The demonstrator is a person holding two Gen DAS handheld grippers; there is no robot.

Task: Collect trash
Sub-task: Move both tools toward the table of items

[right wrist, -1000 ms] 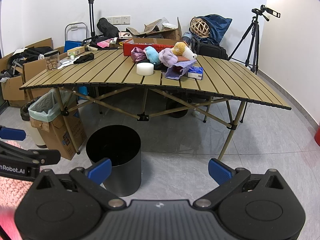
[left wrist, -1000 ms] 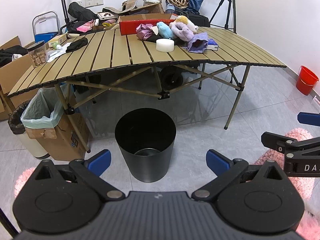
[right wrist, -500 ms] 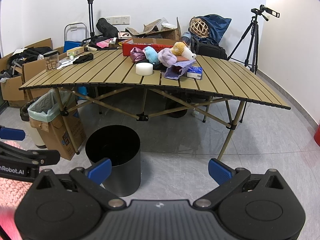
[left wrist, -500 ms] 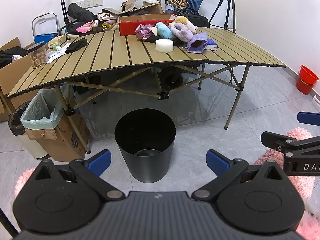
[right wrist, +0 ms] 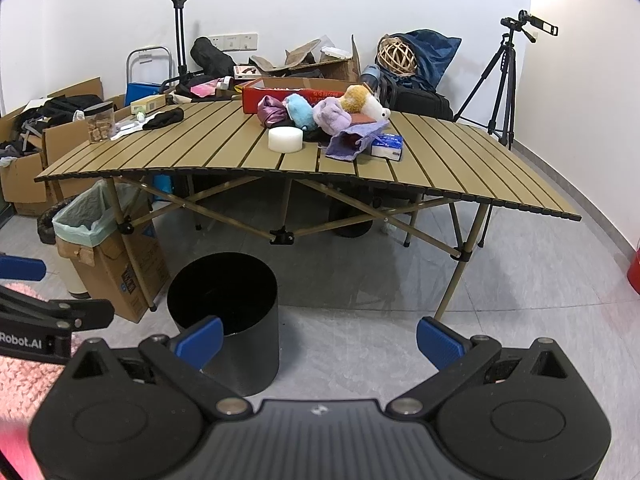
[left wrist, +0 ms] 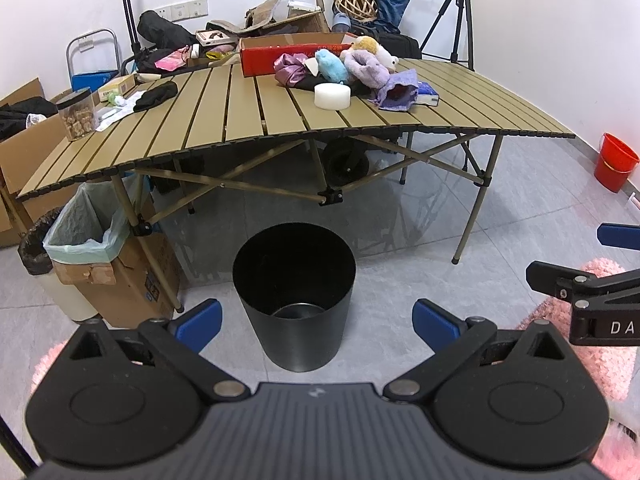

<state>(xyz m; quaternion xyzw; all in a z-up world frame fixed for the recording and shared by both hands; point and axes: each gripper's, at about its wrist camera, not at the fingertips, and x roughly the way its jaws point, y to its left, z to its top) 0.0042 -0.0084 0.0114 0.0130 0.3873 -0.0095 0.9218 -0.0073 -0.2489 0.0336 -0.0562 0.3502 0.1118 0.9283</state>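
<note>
Nothing had shifted in the last second: my left tongs [left wrist: 316,320] and right tongs [right wrist: 318,338] stayed spread, empty, above the black bin [left wrist: 294,292]; collecting hadn't begun.

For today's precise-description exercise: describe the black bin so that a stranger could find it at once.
Start at the slatted folding table. On the floor before its front edge stands the black bin, open-topped and round. Unlike the bag-lined cardboard box beside it, it has no liner.

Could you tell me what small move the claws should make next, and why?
Probably raise the right claw toward the table. Both claws are open and empty above the floor, the black bin sits below, and all the clutter lies on the tabletop.
</note>
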